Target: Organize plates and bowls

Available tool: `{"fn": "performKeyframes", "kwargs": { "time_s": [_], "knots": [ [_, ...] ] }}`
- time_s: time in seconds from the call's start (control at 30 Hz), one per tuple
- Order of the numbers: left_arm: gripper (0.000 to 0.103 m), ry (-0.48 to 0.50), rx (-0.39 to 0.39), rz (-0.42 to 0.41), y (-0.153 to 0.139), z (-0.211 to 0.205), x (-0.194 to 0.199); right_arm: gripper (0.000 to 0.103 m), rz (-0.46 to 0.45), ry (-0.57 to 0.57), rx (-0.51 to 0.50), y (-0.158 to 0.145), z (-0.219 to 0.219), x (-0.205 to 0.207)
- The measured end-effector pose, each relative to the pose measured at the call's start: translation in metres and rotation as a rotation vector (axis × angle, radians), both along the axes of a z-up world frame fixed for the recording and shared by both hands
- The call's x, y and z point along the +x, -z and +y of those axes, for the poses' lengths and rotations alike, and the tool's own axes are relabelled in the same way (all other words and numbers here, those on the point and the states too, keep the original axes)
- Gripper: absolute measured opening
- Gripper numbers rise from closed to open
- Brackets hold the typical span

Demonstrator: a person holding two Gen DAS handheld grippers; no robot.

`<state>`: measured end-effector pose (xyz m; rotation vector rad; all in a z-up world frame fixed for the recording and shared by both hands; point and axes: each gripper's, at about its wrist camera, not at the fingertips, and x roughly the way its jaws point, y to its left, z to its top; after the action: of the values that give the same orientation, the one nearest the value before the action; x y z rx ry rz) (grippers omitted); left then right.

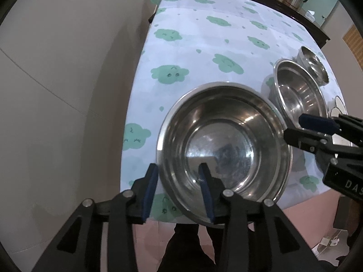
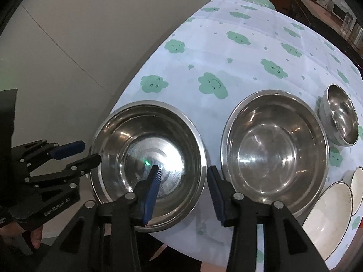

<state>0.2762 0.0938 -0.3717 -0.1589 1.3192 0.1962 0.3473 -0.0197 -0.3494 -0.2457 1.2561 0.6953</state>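
While both grippers straddle one bowl's rim, the scene reads:
Left gripper [image 1: 179, 189]: jaws apart, one finger inside and one outside the near-left rim, not clamped.
Right gripper [image 2: 185, 192]: jaws apart across the right rim.
Large steel bowl [image 2: 149, 158]: near table corner, on the tablecloth [image 2: 226, 52].
Second steel bowl [image 2: 274, 149]: just beside it.
Small steel bowl [image 2: 340, 117]: farther right.
White plates [image 2: 329, 215]: right edge, overlapping.
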Motion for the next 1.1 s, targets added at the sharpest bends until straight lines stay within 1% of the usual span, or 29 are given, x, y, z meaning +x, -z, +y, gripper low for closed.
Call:
{"fn": "performKeyframes", "kwargs": {
  "time_s": [0.23, 0.43, 0.5, 0.57, 0.7, 1.1],
  "knots": [
    [0.037, 0.027, 0.001, -0.006, -0.004, -0.012, 0.010, 0.045, -0.011, 0.037, 0.018, -0.006, -0.018, 0.006],
    [0.037, 0.065, -0.001, -0.019, -0.011, -0.026, 0.027, 0.045, -0.013, 0.066, 0.020, -0.006, -0.033, 0.012],
    [0.038, 0.079, -0.004, -0.025, -0.013, -0.031, 0.033, 0.045, -0.016, 0.077, 0.021, -0.007, -0.039, 0.015],
    [0.041, 0.091, 0.002, -0.031, -0.015, -0.036, 0.039, 0.045, -0.018, 0.087, 0.020, -0.007, -0.045, 0.018],
    [0.042, 0.118, 0.002, -0.037, -0.019, -0.048, 0.053, 0.045, -0.018, 0.114, 0.015, -0.008, -0.058, 0.025],
    [0.042, 0.191, 0.002, -0.030, -0.016, -0.081, 0.086, 0.045, -0.023, 0.184, 0.010, -0.006, -0.091, 0.045]
  ]
}}
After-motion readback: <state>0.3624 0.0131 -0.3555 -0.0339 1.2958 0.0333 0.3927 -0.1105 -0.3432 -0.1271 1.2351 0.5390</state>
